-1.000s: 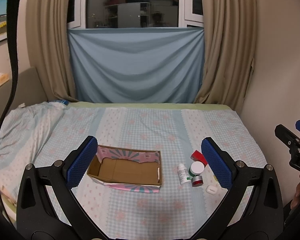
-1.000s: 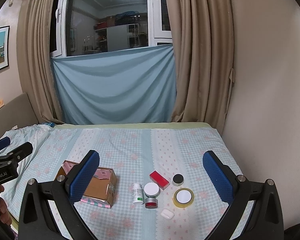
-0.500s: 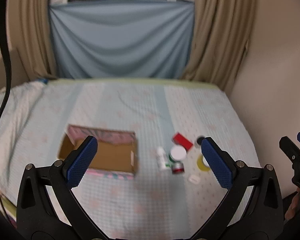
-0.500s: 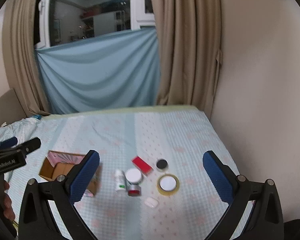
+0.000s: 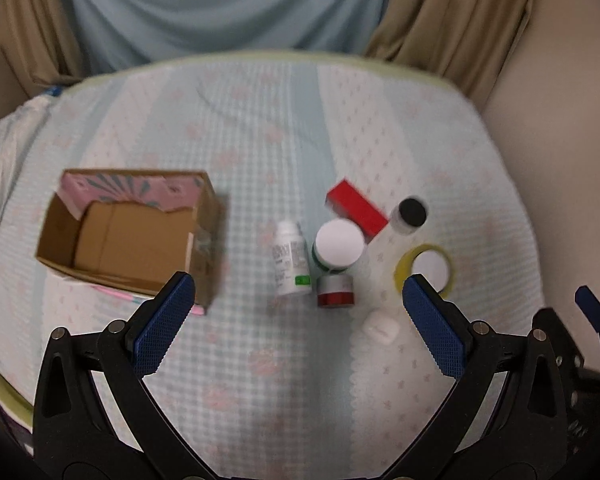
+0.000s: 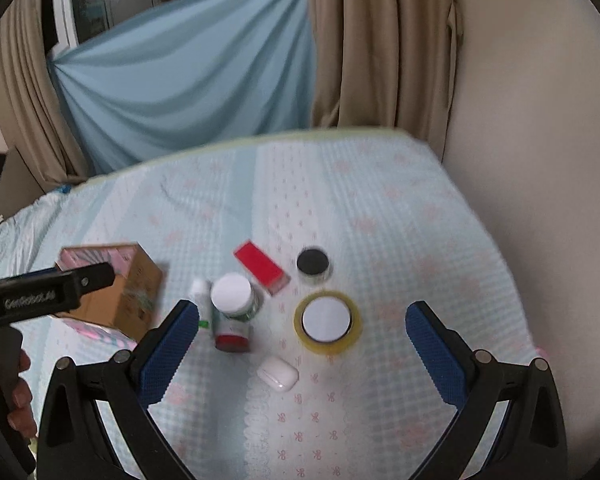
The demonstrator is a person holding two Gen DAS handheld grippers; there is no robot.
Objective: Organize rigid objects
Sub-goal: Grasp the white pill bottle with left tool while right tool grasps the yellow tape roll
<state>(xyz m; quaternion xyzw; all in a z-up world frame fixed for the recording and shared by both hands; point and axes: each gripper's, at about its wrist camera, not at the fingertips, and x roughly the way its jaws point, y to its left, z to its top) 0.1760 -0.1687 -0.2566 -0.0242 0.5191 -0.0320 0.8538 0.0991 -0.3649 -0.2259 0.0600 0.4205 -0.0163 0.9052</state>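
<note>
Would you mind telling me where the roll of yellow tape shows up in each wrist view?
Left wrist: yellow tape roll right of centre, partly behind the right finger's blue pad.
Right wrist: tape roll near centre, fully visible.
Shared landmark: the black-lidded jar just beyond it in both.

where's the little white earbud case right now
In the right wrist view the white earbud case lies on the bedspread, nearest the camera, just in front of the yellow tape roll and right of the red-capped jar.
</note>
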